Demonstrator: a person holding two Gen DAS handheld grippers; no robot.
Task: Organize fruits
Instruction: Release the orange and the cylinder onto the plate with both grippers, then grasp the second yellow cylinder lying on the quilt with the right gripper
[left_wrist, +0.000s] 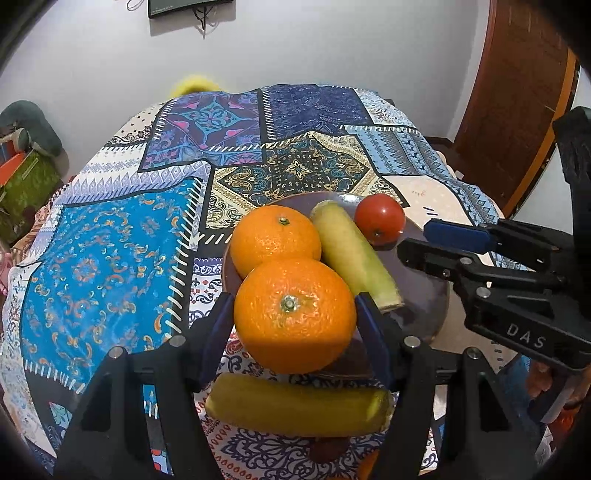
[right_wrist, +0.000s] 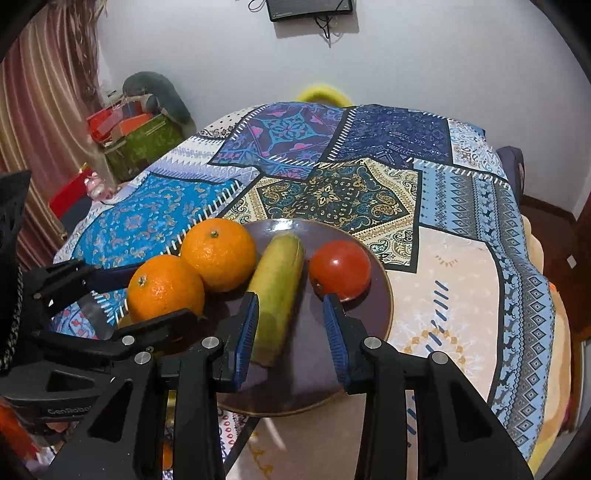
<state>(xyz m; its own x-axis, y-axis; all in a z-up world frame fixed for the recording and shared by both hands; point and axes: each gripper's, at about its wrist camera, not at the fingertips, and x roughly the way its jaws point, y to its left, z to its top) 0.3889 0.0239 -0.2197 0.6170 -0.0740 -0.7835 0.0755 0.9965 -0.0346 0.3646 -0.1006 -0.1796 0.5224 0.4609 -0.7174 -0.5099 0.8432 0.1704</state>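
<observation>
A dark purple plate (right_wrist: 380, 317) on the patterned tablecloth holds an orange (right_wrist: 218, 254), a yellow-green banana (right_wrist: 277, 291) and a red tomato (right_wrist: 340, 268). My left gripper (left_wrist: 293, 317) is shut on a second orange (left_wrist: 294, 314) at the plate's near left rim; it shows in the right wrist view (right_wrist: 165, 290) too. Another banana (left_wrist: 297, 406) lies on the cloth under the held orange, off the plate. My right gripper (right_wrist: 291, 325) is open and empty over the plate's near side, between banana and tomato; it also shows in the left wrist view (left_wrist: 417, 240).
The patterned tablecloth (right_wrist: 461, 295) covers the table, which drops off at the right and far edges. A green box with clutter (right_wrist: 144, 140) stands beyond the left edge. A wooden door (left_wrist: 517, 92) is at the right.
</observation>
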